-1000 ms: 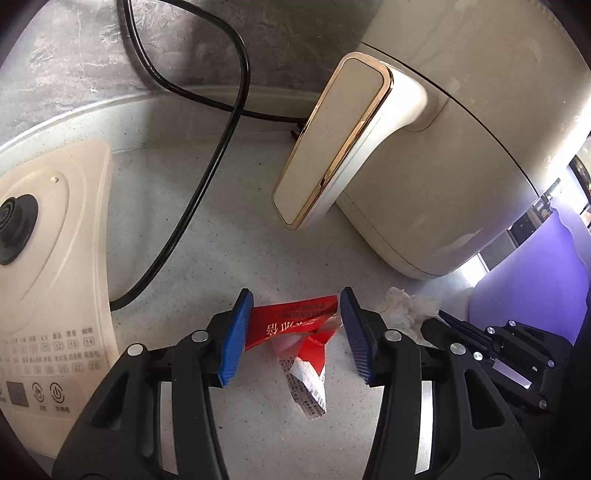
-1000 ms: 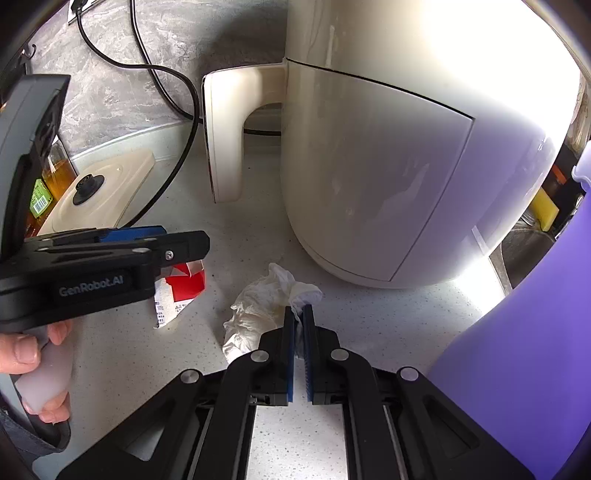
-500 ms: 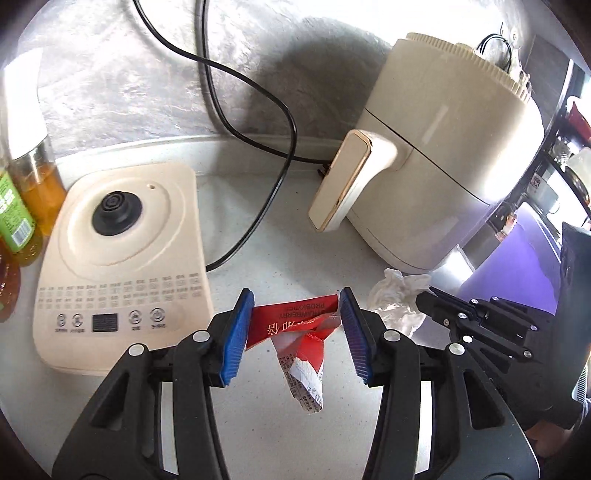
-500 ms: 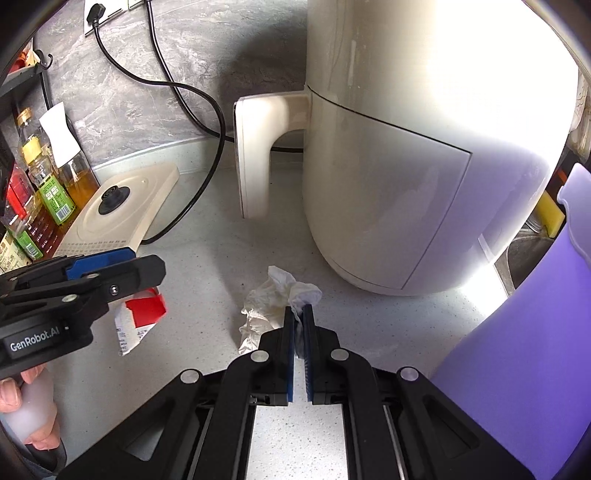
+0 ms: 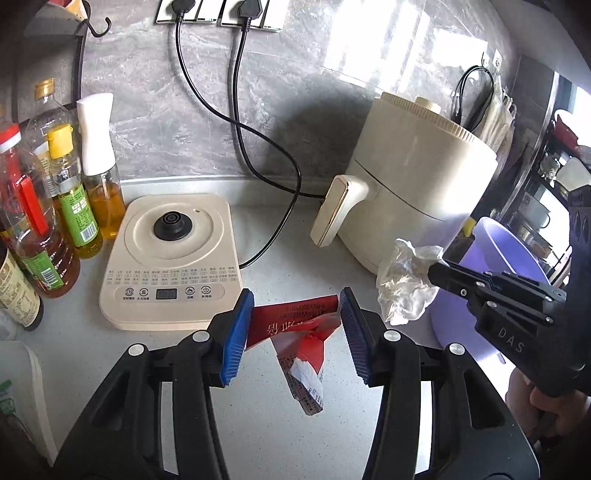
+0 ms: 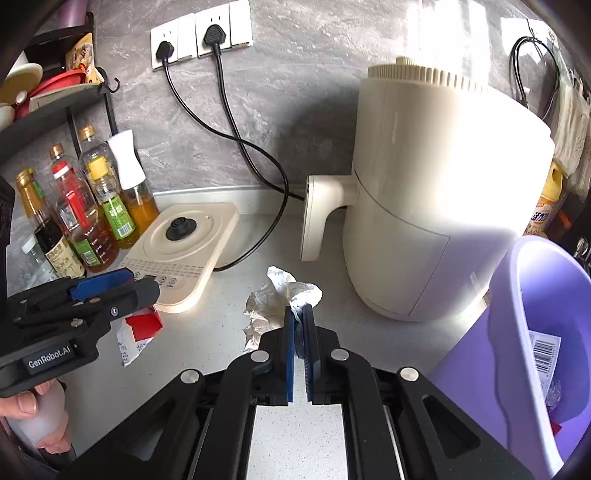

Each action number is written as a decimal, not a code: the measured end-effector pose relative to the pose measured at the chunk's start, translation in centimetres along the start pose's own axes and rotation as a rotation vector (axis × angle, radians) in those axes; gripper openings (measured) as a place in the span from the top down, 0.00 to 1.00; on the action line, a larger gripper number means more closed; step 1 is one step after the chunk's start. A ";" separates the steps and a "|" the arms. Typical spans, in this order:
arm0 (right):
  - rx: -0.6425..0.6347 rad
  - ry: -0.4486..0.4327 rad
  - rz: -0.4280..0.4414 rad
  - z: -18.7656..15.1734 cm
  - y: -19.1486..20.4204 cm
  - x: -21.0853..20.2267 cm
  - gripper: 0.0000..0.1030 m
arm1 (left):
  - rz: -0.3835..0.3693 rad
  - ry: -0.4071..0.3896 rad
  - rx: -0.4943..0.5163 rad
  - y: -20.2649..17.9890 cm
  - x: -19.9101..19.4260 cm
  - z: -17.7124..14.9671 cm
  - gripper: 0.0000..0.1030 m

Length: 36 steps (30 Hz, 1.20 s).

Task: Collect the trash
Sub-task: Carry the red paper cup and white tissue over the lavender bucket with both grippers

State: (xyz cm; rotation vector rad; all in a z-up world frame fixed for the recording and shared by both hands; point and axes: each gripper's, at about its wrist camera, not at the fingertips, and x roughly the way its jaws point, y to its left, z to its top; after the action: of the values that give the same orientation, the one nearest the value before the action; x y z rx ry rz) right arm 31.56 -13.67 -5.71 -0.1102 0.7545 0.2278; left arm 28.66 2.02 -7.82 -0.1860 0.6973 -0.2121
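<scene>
Standing at the far left of the table [image 5: 155,354], a row of oil and sauce bottles [image 5: 66,206] lines the grey wall, with a white-capped spray bottle [image 5: 99,162] at its right end. Just beside the bottles sits a cream kettle base [image 5: 170,258] with a black centre connector and a button panel along its front edge. Two black power cords [image 5: 236,122] run down from the wall sockets [image 5: 218,14] and pass behind and beside the base.

The left hand-held gripper [image 5: 296,330] is closed on a red wrapper [image 5: 295,317]: both blue pads [image 5: 236,332] press the wrapper's upper edges, and a crumpled tail with white print hangs below, clear of the table surface. In the right wrist view the same gripper [image 6: 122,291] appears at left, with the wrapper [image 6: 142,328] held beneath it.

Right of centre stands a cream air fryer [image 5: 417,192], its handle pointing left. In front of the fryer, the right hand-held gripper [image 6: 300,328] is clamped on a crumpled white tissue [image 6: 273,302]; the jaws are nearly together with tissue pinched between them, and the tissue is raised above the table. The left wrist view shows the tissue [image 5: 406,280] at the tip of that gripper [image 5: 437,273].

At the far right, a purple bin [image 6: 517,302] stands near the fryer. Inside it lie a barcoded scrap [image 6: 543,350] and a few further pieces that are too small to identify.
</scene>
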 end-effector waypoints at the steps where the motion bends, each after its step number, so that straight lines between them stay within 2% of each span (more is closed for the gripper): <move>1: -0.004 -0.013 0.007 0.2 0.0 -0.7 0.95 | 0.002 -0.008 -0.003 -0.2 -0.1 0.1 0.53; 9: -0.028 -0.123 0.060 2.6 -0.7 -6.8 0.95 | 0.016 -0.086 -0.021 -2.3 -3.8 0.9 0.53; 19: 0.006 -0.222 0.053 4.9 -6.4 -12.9 0.95 | -0.008 -0.155 -0.016 -6.7 -6.2 2.6 0.53; 29: 0.049 -0.232 0.013 4.8 -12.9 -14.4 0.95 | -0.006 -0.187 0.000 -11.6 -6.0 2.7 0.53; 36: 0.064 -0.210 0.029 4.3 -15.9 -14.2 0.95 | -0.012 -0.197 -0.017 -14.3 -5.8 2.3 0.53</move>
State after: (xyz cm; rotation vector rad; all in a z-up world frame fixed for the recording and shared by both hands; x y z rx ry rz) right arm 28.32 -30.69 7.44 -0.0141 0.5542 0.2388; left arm 23.96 -10.01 0.86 -0.2244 0.5029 -0.1965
